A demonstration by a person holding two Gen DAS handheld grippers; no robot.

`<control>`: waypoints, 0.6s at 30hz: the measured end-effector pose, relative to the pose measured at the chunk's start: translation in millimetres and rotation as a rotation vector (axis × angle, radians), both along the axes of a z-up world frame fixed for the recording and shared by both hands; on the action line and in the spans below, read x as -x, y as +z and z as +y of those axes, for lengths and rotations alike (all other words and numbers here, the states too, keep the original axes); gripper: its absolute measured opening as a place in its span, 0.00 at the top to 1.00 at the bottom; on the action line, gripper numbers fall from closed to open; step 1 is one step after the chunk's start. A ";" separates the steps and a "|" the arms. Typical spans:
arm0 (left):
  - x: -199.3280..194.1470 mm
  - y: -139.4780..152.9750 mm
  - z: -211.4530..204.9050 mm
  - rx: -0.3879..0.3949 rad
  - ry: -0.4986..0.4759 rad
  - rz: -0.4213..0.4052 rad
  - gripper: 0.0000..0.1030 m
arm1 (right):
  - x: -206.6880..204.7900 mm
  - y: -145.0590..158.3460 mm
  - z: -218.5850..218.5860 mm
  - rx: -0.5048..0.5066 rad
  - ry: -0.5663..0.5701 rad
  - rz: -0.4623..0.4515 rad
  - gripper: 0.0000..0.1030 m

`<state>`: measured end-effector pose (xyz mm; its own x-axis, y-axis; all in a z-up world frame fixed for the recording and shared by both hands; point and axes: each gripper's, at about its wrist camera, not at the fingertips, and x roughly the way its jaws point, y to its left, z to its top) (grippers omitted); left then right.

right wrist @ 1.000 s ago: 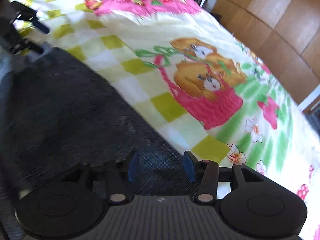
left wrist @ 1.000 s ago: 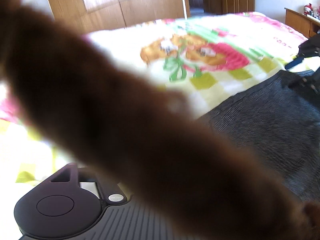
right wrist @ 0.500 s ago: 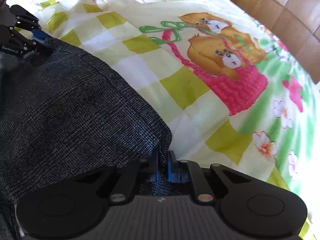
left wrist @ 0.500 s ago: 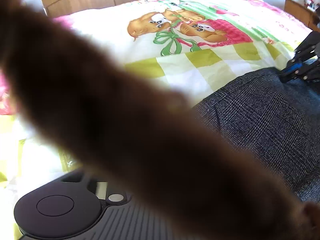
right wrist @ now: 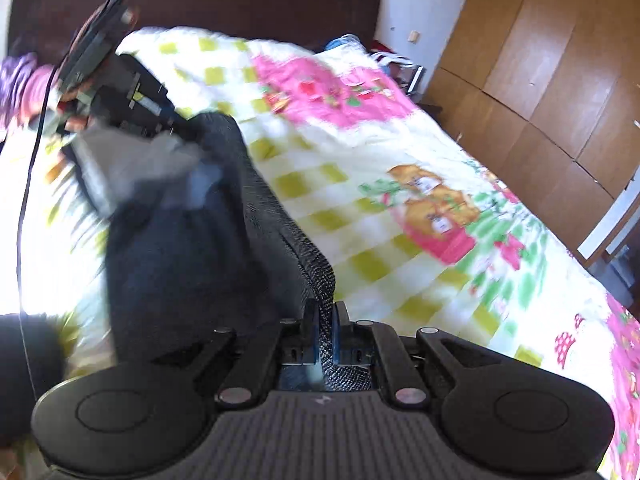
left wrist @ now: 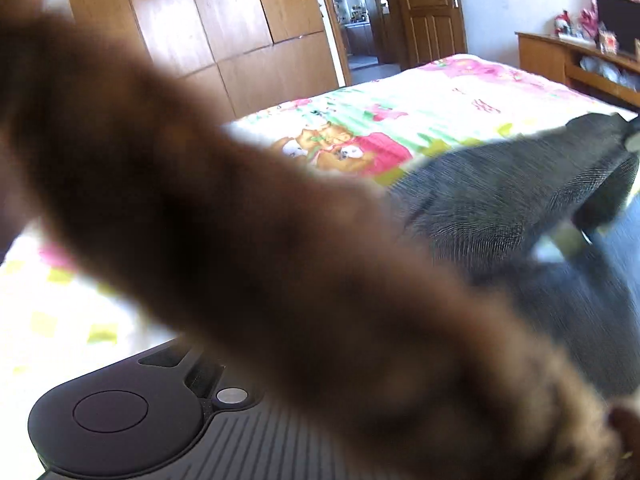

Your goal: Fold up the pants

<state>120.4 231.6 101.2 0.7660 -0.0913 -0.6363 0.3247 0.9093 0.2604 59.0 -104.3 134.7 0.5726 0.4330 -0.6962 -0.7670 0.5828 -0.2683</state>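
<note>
From your left wrist view, a blurred brown shape, perhaps a sleeve, hides the left gripper's fingers, so I cannot tell their state; the dark pants hang lifted above the bedspread.

From your right wrist view, the right gripper is clamped on the pants' edge. Uneven lifting could drag that edge out and skew the fold.
</note>
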 end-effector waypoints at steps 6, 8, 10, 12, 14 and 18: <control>62.0 -62.4 -10.7 -0.105 0.027 0.078 0.88 | 42.1 -94.9 25.2 0.095 -0.020 0.136 0.78; 67.3 -73.4 -14.5 -0.144 0.033 0.065 0.88 | 47.0 -107.0 28.5 0.128 -0.022 0.132 0.78; 67.0 -71.6 -13.9 -0.137 0.045 0.038 0.88 | 47.5 -105.4 28.7 0.118 -0.037 0.143 0.78; 68.1 -64.0 -10.7 -0.133 0.052 -0.007 0.88 | 48.6 -98.4 23.8 0.086 -0.065 0.142 0.78; 69.4 -57.4 -7.1 -0.149 0.050 -0.063 0.87 | 50.3 -94.2 20.4 0.063 -0.082 0.147 0.78; 73.2 -68.4 -1.2 -0.161 0.046 -0.063 0.85 | 59.1 -119.3 37.5 0.134 -0.067 0.144 0.77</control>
